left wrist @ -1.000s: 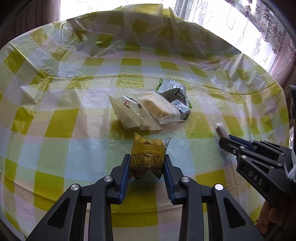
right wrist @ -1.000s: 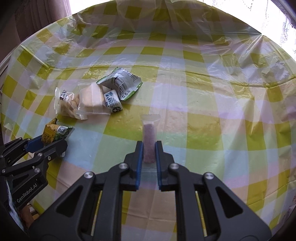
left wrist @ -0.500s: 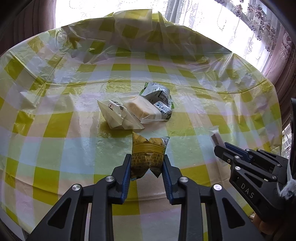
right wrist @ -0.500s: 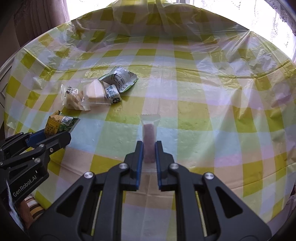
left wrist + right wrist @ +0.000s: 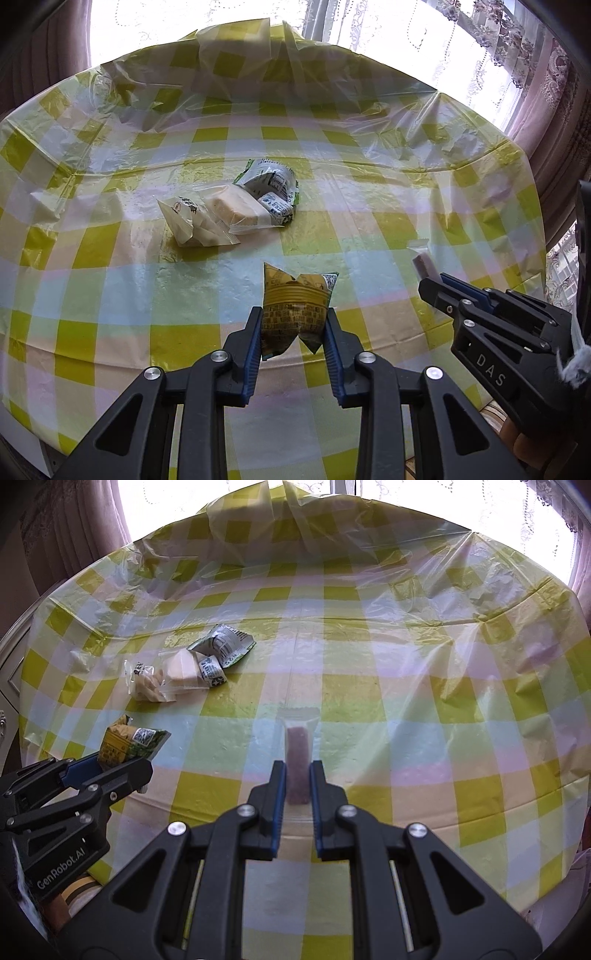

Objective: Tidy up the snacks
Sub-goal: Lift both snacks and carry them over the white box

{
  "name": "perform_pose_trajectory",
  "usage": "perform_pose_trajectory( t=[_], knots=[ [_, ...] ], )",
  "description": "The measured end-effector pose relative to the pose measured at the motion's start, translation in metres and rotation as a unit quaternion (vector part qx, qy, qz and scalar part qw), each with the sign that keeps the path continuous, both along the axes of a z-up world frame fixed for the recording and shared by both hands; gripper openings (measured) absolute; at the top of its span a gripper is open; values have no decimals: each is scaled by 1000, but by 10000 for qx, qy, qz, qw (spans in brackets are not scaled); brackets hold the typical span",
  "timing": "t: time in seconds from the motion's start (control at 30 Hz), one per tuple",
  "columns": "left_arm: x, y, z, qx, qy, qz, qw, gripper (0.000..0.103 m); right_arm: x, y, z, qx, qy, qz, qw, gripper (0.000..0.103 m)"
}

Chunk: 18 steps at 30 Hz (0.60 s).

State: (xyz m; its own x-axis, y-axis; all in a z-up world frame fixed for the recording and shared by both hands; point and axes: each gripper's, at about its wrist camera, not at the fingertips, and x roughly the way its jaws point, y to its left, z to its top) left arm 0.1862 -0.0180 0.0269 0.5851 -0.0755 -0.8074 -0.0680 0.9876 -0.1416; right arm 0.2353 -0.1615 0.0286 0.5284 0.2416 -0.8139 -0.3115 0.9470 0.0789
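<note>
Both hand-held grippers have drawn back and risen a little from the bench since a second ago, so the pile of packets now lies farther off and more of the window shows. From the left wrist view, the left hand-held gripper (image 5: pixel 293 325) is clenched on a yellow packet (image 5: pixel 295 306), pads pressing its lower sides so the foil buckles between them; it hangs clear of the bench (image 5: pixel 110 295). This packet looks light, soft and slick, so a hold low on the filled body seems safer than one on the crimped top. Beyond it, three packets (image 5: pixel 229 210) lie touching in a pile mid-bench, and at the right the right hand-held gripper (image 5: pixel 436 284) carries a bar (image 5: pixel 423 264). From the right wrist view, that gripper (image 5: pixel 297 779) is clamped tight on the bar's (image 5: pixel 297 760) clear sleeve, the pinkish bar standing up between the pads. It seems stiff but thin and probably brittle, best pinched flat across its width. At the left, the left gripper (image 5: pixel 122 762) shows with its packet (image 5: pixel 129 744), near the pile (image 5: pixel 184 664).
</note>
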Motion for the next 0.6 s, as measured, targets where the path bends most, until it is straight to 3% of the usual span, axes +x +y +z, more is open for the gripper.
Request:
perform_pose_trajectory(
  t=[0.6],
  knots=[
    [-9, -96, 13, 67, 44, -1024, 9947, 32, -30, -80, 12, 189, 28, -507, 9985, 16]
  ],
)
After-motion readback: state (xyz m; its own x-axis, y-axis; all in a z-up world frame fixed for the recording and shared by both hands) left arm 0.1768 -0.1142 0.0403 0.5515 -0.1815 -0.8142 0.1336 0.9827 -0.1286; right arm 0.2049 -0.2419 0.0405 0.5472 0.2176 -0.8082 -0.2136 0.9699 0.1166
